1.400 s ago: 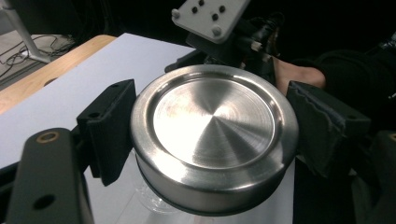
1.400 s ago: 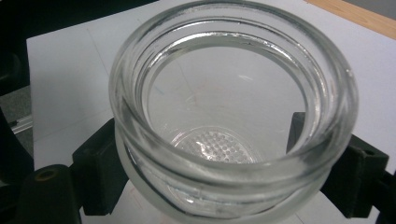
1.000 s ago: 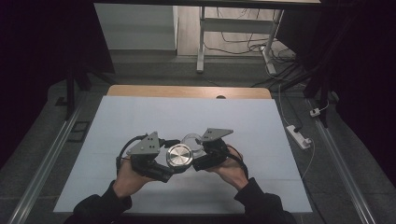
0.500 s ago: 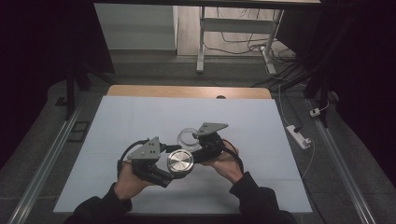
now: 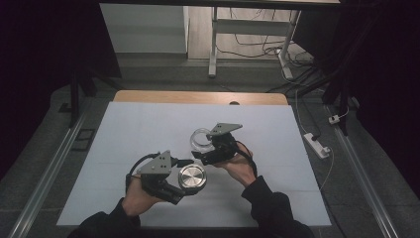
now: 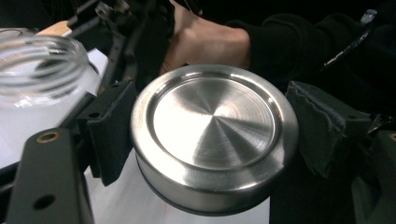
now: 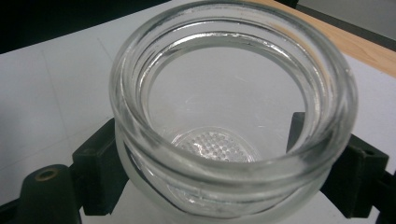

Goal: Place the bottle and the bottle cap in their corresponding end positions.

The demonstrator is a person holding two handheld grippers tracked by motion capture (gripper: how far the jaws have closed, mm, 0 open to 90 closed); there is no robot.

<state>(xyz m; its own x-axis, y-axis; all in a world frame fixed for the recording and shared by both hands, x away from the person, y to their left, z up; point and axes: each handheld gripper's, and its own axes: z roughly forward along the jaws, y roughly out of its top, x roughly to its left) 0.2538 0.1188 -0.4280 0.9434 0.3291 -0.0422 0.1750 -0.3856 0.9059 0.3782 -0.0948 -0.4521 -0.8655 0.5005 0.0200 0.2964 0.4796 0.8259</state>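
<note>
Lid and jar drawn apart since a second ago.
Lid (image 5: 192,177) is now held clear of the jar (image 5: 200,140), so the jar is judged opened. The steel lid, round with a brushed, recessed top, is clamped in the left tongs (image 5: 184,187) low over the tabletop (image 5: 124,124); the clear, empty glass jar, mouth threaded, is clamped in the right tongs (image 5: 204,148) just beyond it.
</note>
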